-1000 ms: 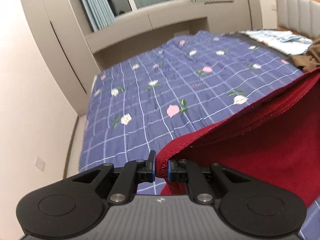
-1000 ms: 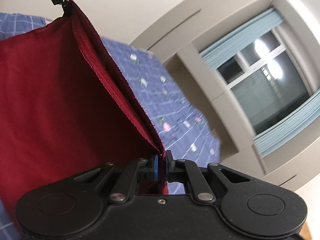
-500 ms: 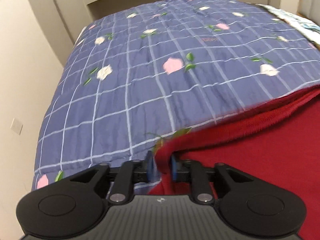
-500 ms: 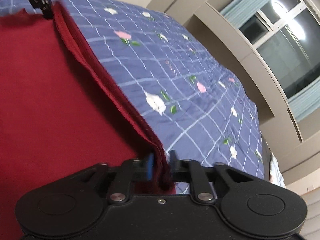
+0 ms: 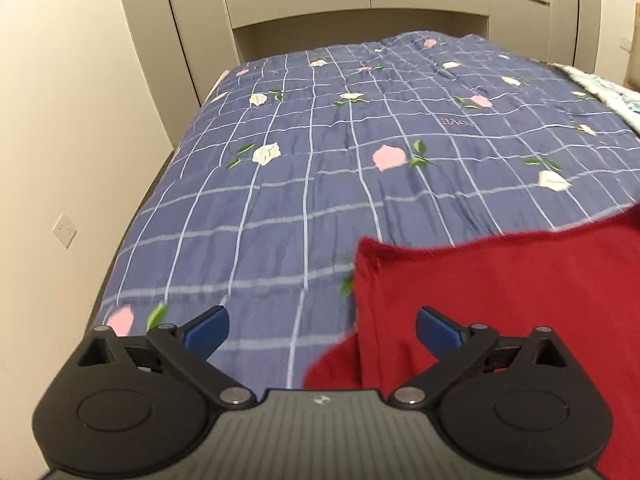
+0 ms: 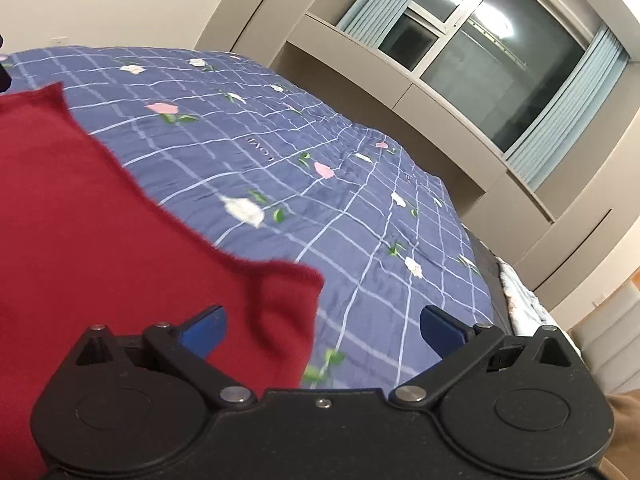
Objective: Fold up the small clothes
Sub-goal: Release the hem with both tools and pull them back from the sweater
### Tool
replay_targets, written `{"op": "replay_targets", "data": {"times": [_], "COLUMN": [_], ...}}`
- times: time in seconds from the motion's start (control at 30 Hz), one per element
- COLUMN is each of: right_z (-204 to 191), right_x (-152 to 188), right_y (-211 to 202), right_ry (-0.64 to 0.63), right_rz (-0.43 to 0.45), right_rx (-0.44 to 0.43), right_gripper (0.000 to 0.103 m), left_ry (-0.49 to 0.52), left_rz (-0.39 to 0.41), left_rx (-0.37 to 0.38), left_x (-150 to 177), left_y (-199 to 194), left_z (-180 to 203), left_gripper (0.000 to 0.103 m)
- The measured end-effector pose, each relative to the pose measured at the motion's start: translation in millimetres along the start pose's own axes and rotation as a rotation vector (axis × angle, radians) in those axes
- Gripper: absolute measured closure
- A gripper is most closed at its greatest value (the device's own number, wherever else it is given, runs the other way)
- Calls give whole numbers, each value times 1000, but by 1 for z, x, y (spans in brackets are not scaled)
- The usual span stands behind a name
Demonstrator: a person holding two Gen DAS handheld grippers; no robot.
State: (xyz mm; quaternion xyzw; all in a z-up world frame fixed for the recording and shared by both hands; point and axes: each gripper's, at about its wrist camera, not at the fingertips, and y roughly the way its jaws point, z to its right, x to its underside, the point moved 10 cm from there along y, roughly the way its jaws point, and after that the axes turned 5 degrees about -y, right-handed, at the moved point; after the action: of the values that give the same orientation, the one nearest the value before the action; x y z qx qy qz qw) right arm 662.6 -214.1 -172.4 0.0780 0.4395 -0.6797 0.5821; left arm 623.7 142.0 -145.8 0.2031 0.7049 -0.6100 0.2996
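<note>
A dark red knit garment [image 5: 500, 292] lies flat on the bed. In the left wrist view it fills the lower right, its near-left corner just ahead of my left gripper [image 5: 322, 326]. That gripper is open and empty, blue fingertips [image 5: 208, 330] wide apart. In the right wrist view the garment [image 6: 100, 232] fills the lower left, its right corner in front of my right gripper [image 6: 322, 326], which is open and empty too.
The bed has a blue checked quilt [image 5: 360, 152] with pink and white flowers. A beige wall [image 5: 60, 160] runs along its left side. Cabinets and a window [image 6: 480, 40] stand beyond the bed. A light patterned cloth [image 5: 608, 92] lies at the far right.
Both grippers lowered the red garment onto the quilt, then opened and let go of its corners. The garment now lies flat.
</note>
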Motion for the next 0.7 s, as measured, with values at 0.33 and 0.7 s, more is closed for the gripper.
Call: {"op": "replay_targets", "data": {"times": [0.33, 0.7], "right_z": [-13, 8], "right_x": [53, 78], "right_y": [-38, -70], "right_ry": [50, 302], "right_rz": [-55, -156], "right_rx": [74, 133], "right_gripper": [1, 1], "left_ry": [-155, -395], "left_rz": [-46, -113], "left_rx": [3, 33], "left_x": [80, 110], "left_y": [-14, -41], "left_z": [-18, -34], "left_gripper": [0, 1]}}
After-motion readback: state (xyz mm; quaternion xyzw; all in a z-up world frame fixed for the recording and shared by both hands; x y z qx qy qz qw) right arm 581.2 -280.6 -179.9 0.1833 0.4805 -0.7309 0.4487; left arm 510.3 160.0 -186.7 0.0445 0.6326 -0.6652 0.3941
